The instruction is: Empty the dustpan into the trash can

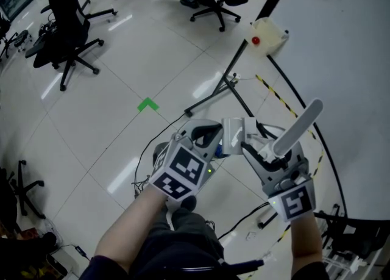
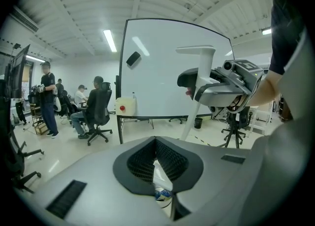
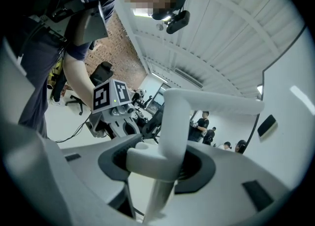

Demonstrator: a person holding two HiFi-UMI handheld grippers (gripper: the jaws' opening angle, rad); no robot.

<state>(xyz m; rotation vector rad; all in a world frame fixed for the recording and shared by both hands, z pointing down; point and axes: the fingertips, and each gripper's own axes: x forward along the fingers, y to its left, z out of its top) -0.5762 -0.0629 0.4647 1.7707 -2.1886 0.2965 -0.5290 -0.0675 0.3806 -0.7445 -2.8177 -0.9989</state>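
The dustpan's long white handle slants up toward me. My right gripper is shut on it low down. In the right gripper view, the white handle stands clamped between the dark pads of the right gripper. A grey-white flat piece, the pan, hangs between the two grippers above the floor. My left gripper meets its left edge. In the left gripper view, the left gripper has its jaws nearly together on a thin white sheet. The handle rises just beyond.
A whiteboard on black legs fills the right side, with yellow-black tape on the floor beside it. Office chairs and seated people are at the far left. Cables trail by my feet. A small dark bin stands far off.
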